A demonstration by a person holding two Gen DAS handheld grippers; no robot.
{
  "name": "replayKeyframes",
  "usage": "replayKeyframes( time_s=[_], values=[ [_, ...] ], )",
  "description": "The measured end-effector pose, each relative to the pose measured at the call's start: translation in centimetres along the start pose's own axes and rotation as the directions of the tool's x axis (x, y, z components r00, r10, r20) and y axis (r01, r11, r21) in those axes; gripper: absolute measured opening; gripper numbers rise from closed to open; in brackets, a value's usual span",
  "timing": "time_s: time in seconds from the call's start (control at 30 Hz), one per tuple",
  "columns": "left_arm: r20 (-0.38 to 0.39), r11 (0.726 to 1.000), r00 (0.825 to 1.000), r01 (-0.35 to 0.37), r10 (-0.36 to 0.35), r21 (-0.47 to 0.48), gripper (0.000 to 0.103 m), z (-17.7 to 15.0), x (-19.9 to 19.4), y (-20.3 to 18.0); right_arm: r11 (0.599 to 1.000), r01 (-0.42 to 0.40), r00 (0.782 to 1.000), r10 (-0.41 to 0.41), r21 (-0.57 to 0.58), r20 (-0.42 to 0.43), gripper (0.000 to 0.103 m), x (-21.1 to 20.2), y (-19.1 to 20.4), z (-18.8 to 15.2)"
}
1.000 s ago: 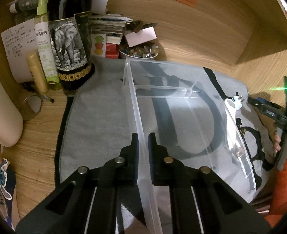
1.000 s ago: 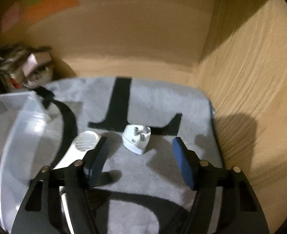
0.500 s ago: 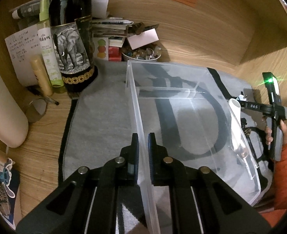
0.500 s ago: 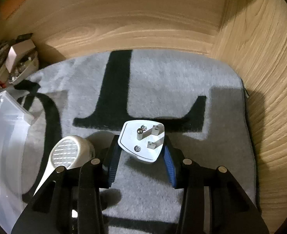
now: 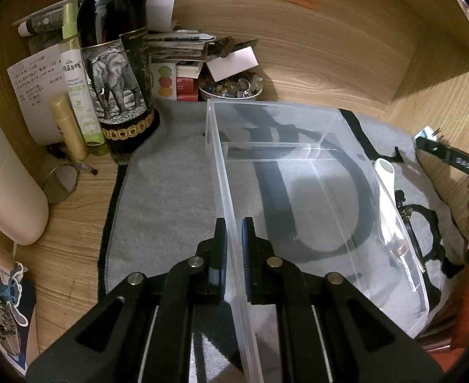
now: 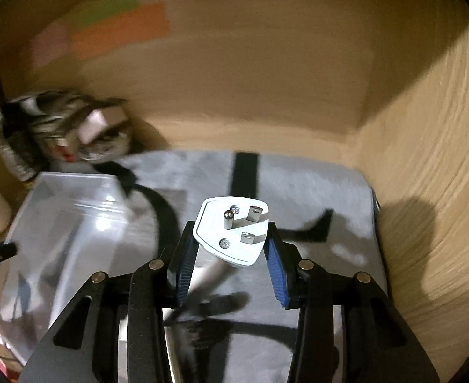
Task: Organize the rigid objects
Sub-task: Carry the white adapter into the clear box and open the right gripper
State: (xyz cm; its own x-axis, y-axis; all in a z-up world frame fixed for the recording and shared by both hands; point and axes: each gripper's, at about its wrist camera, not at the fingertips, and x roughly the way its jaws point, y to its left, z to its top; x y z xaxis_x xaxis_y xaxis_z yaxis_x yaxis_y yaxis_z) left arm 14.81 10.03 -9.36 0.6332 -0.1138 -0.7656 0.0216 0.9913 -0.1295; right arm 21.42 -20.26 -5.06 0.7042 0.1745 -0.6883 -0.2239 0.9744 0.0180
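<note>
Pinching the near wall of the clear plastic box (image 5: 298, 191), the left gripper (image 5: 233, 249) was clamped on it over the grey mat (image 5: 170, 191). The right gripper (image 6: 231, 255) grasped the white plug (image 6: 231, 236) between its blue pads (image 6: 274, 265), above the mat, right of the box.
</note>
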Motion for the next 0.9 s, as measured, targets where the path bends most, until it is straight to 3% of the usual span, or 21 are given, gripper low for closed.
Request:
replayKeyframes(
  time_s=[0.3, 0.47, 0.57, 0.77, 0.9],
  values=[
    [0.005, 1.0, 1.0, -0.009, 0.009, 0.019, 0.01, 0.0, 0.0, -0.3, 0.984, -0.111, 0.989, 0.123, -0.139, 0.083, 0.038, -2.0, 6.2, 1.0],
    [0.01, 1.0, 1.0, -0.014, 0.014, 0.025, 0.01, -0.1, -0.1, -0.2, 0.961, -0.183, 0.977, 0.201, -0.209, 0.07, 0.038, -1.6, 9.3, 1.1],
    [0.012, 0.999, 1.0, -0.016, 0.016, 0.028, 0.01, -0.1, -0.1, -0.4, 0.955, -0.177, 0.981, 0.192, -0.239, 0.039, 0.038, -0.2, 10.6, 1.0],
    [0.01, 1.0, 1.0, -0.008, 0.007, 0.026, 0.01, -0.1, -0.1, -0.3, 0.971, -0.163, 0.986, 0.165, -0.175, -0.004, 0.038, 0.9, 8.1, 0.1],
    [0.01, 1.0, 1.0, -0.004, 0.004, 0.024, 0.01, 0.0, -0.1, -0.2, 0.978, -0.149, 0.987, 0.138, -0.143, -0.088, 0.038, 3.0, 5.8, -0.8]
  ],
)
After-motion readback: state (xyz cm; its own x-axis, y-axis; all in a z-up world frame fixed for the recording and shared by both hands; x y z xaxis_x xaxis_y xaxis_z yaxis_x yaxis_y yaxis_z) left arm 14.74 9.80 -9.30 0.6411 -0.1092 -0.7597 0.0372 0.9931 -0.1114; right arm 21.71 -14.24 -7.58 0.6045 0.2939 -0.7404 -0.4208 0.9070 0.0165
